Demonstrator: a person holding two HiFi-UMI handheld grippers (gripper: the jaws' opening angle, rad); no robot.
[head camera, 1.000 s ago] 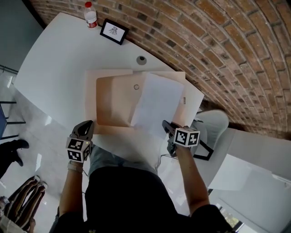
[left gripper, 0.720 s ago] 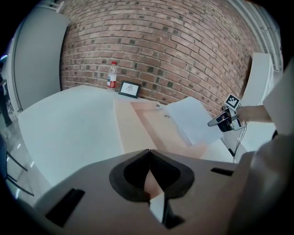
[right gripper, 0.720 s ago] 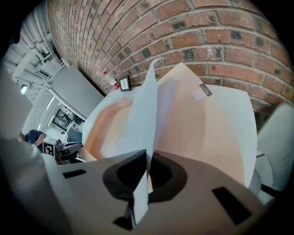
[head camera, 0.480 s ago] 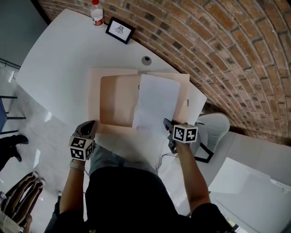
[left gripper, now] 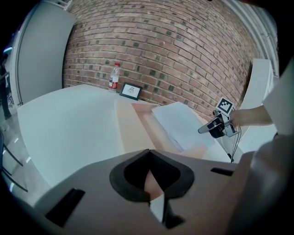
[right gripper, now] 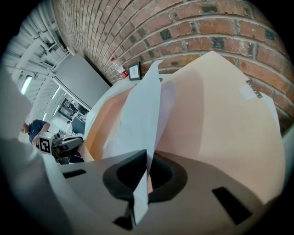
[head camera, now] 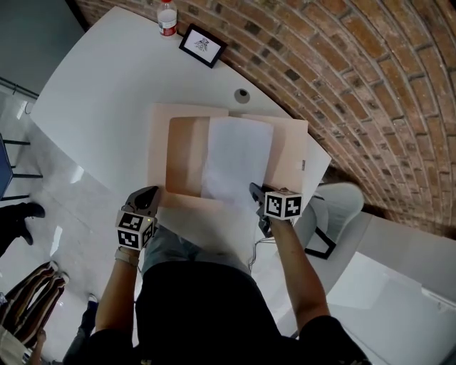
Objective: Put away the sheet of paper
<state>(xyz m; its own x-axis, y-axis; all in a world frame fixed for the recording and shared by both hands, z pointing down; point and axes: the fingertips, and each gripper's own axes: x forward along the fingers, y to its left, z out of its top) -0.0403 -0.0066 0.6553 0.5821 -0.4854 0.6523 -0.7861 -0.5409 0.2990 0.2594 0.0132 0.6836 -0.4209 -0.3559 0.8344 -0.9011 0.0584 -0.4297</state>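
The white sheet of paper (head camera: 239, 157) lies over the right half of an open peach folder (head camera: 184, 157) on the white table (head camera: 92, 107). My right gripper (head camera: 255, 191) is shut on the sheet's near edge. In the right gripper view the sheet (right gripper: 138, 105) runs up from between the closed jaws (right gripper: 146, 158), across the folder (right gripper: 220, 114). My left gripper (head camera: 151, 194) sits at the folder's near left corner. In the left gripper view its jaws (left gripper: 149, 158) are shut with a peach sliver of the folder (left gripper: 133, 121) between them.
A water bottle (head camera: 167, 17) and a small framed picture (head camera: 203, 46) stand at the table's far edge by the brick wall. A round grommet (head camera: 242, 93) sits just beyond the folder. A white chair (head camera: 335, 203) is to the right of the table.
The right gripper has carried the sheet leftward and squared it over the folder's right half. The left gripper has stayed at the folder's near left corner.
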